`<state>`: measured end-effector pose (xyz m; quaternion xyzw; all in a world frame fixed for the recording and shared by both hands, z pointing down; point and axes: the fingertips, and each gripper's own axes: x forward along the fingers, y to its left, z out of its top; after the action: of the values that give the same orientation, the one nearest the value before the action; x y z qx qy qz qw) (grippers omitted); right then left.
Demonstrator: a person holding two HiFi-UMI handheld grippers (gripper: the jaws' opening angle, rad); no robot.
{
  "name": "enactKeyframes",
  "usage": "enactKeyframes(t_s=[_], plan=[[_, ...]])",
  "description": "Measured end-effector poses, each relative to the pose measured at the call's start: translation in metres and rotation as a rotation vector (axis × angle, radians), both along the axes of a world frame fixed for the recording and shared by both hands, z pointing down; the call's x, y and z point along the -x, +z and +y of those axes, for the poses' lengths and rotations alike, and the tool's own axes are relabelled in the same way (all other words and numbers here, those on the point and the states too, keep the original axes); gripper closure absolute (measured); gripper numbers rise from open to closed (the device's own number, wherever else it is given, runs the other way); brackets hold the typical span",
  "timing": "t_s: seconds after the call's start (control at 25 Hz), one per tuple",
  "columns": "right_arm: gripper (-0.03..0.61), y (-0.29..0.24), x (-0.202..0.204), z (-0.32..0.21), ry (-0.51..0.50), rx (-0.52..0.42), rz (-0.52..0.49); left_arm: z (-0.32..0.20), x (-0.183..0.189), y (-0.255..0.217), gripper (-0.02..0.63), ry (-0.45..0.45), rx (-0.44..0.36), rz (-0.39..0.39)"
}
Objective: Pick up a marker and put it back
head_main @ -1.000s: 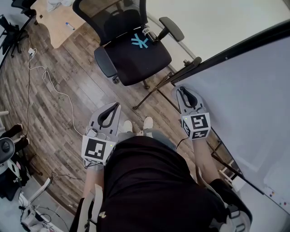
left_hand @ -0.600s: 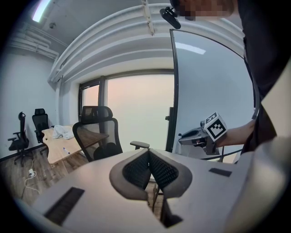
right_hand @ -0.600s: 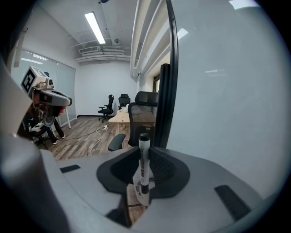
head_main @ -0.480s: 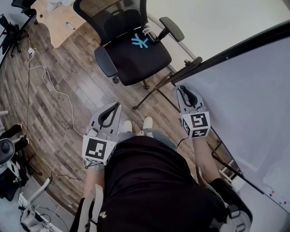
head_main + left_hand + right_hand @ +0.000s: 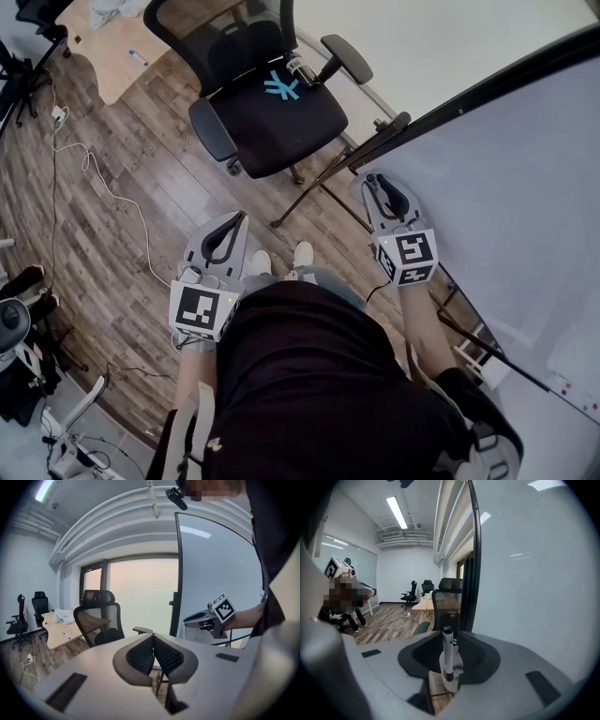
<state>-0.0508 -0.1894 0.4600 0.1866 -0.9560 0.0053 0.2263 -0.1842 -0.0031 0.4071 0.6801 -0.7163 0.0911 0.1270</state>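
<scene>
A black-capped marker (image 5: 448, 654) stands upright between the jaws of my right gripper (image 5: 450, 641), its lower part in a white clip-like piece. The jaws have just been opening and stand apart on either side of the marker without pressing on it. In the head view this gripper (image 5: 382, 192) sits at the lower edge of the whiteboard (image 5: 506, 187). My left gripper (image 5: 153, 643) is shut with nothing in it and hangs over the wooden floor (image 5: 236, 228), away from the board.
A black office chair (image 5: 267, 103) stands ahead between the grippers, and the board's stand legs (image 5: 319, 187) reach across the floor. A wooden desk (image 5: 108, 52) is at the far left, with a white cable (image 5: 103, 183) trailing over the floor.
The right gripper's jaws have spread wider around the marker. The head view has shifted slightly; both hands stay where they were.
</scene>
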Motion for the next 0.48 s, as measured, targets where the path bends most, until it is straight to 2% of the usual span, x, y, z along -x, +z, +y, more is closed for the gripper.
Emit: enactKeyframes(t_s=[0.2,0.48], plan=[[0.469,-0.012,-0.005,0.005,0.002,-0.003,-0.025,-0.008,-0.005,-0.003,0.607,0.036,-0.028,0.002],[0.469,-0.037,-0.027,0.012,0.055,-0.015,-0.066,-0.018,-0.014,-0.007,0.608,0.094,-0.045,-0.009]])
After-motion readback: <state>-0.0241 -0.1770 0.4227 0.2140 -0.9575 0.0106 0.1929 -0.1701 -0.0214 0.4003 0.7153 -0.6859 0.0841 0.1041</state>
